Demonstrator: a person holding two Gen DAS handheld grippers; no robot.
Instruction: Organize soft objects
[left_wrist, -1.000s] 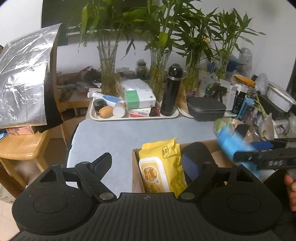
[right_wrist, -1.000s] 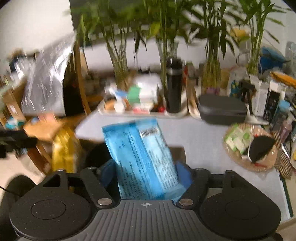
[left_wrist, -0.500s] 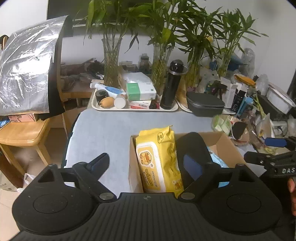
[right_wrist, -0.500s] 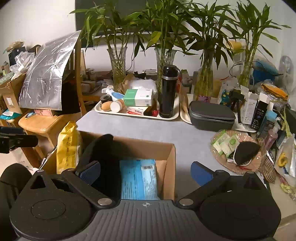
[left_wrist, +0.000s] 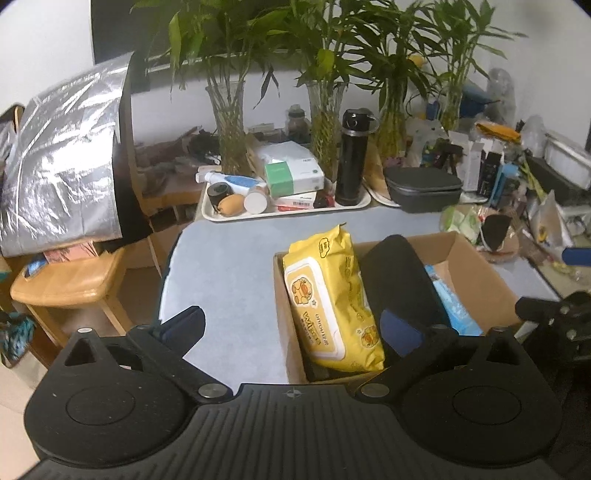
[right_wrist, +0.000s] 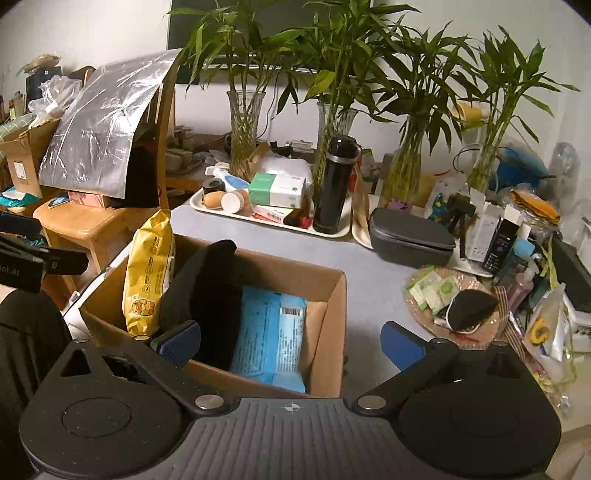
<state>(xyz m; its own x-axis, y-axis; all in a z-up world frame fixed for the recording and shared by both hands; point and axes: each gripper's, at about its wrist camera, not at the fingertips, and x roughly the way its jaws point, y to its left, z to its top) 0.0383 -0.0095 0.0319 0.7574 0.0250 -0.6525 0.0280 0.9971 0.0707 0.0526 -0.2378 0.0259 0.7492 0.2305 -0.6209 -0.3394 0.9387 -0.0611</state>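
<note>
The left gripper (left_wrist: 291, 326) is opening, its pads clear of the yellow wipes pack (left_wrist: 328, 299) standing between its jaws in the cardboard box (left_wrist: 476, 266). The right gripper (right_wrist: 290, 341) gapes wide and empty above the blue pack (right_wrist: 269, 332), which lies in the box.

The blue pack (left_wrist: 448, 301) is mostly hidden in the left view, behind a black cushion (left_wrist: 400, 280) and the box (left_wrist: 476, 273) wall. The yellow pack's (right_wrist: 149, 273) foot is sunk behind the near box (right_wrist: 325, 332) wall in the right view. Labels on the far tray's (right_wrist: 273, 223) cartons are too small to read. The counter's (right_wrist: 373, 295) right end is cut off by clutter.
</note>
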